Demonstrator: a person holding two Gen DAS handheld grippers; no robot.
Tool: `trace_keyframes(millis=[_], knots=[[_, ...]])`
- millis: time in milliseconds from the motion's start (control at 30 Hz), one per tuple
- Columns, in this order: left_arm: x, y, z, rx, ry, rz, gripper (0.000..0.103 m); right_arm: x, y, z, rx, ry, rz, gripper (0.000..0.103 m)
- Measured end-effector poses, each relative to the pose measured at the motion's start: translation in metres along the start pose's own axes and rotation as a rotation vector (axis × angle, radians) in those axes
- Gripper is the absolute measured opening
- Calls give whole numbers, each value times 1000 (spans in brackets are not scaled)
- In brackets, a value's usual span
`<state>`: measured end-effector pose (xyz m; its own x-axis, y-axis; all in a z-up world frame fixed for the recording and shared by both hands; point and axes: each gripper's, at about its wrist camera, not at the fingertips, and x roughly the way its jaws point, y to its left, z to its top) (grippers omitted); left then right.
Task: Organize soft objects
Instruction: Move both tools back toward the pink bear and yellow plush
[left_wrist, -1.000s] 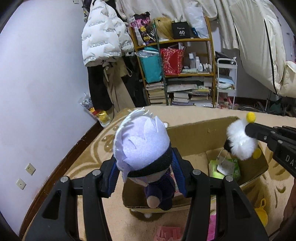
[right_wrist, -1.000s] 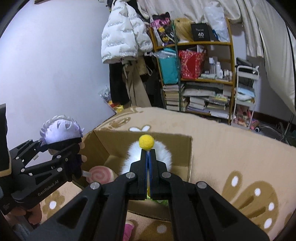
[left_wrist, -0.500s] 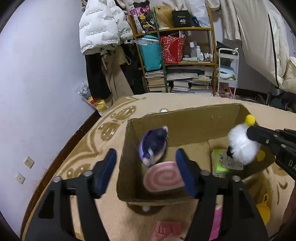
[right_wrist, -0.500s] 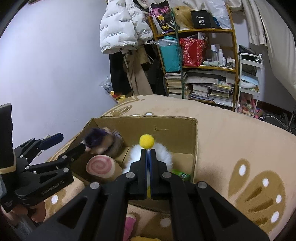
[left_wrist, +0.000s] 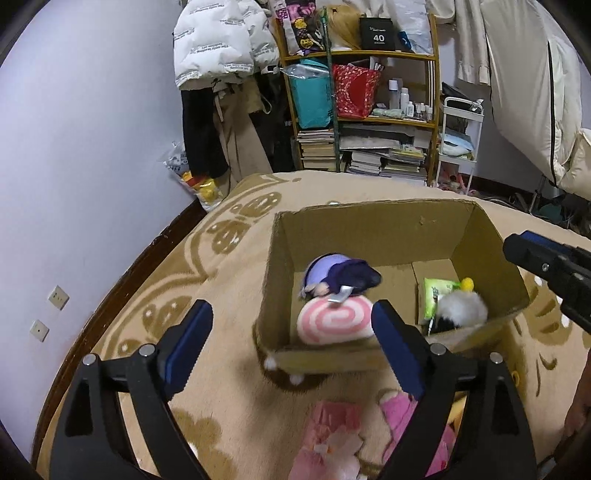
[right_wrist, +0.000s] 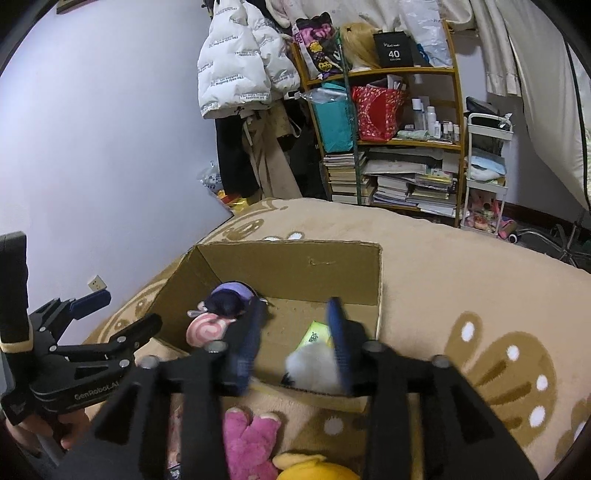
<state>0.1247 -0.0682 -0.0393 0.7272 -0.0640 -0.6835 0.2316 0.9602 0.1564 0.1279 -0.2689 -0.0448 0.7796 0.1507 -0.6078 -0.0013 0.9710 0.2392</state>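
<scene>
An open cardboard box (left_wrist: 369, 229) sits on the beige patterned blanket. Inside lie a purple-haired doll (left_wrist: 340, 277), partly on a pink swirl roll plush (left_wrist: 334, 321), and at the right a white fluffy plush with a yellow ball (left_wrist: 461, 308) beside a green packet (left_wrist: 436, 295). My left gripper (left_wrist: 291, 309) hovers over the box's near wall, jaws opening, nothing between them. My right gripper (right_wrist: 295, 308) hangs over the box (right_wrist: 295, 262), jaws opening; the white plush (right_wrist: 314, 365) lies below them, free of the pads.
A pink plush (right_wrist: 247, 439) and a yellow plush (right_wrist: 314, 469) lie on the blanket in front of the box, with pink items (left_wrist: 332, 435) nearby. A cluttered bookshelf (left_wrist: 369, 110), hanging jackets (left_wrist: 221, 44) and a white cart (left_wrist: 458, 140) stand behind. The wall runs along the left.
The left gripper opened and the doll fell into the box onto the swirl roll. The right gripper opened and the white plush dropped beside the green packet.
</scene>
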Motion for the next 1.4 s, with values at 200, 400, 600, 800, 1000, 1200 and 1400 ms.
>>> trace_keyframes(millis=[200,400,600,800,1000,1200,1400], knots=[[-19,5,-10,10,32,64,95,-20,7,-6,1,16,9,78],[-38,8,-23,23,63,61,98,-45,16,-17,-17,12,-27,103],[-64,12,-38,1,74,54,98,-68,13,-29,38,39,-50,103],[-70,18,-49,-10,123,44,98,-75,14,-49,47,91,-64,103],[-61,21,-57,-34,187,9,98,-71,12,-70,68,149,-75,103],[-42,19,-63,-48,253,-24,98,-55,3,-85,99,202,-95,103],[-26,13,-64,-31,282,-36,98,-32,-5,-92,130,250,-111,103]])
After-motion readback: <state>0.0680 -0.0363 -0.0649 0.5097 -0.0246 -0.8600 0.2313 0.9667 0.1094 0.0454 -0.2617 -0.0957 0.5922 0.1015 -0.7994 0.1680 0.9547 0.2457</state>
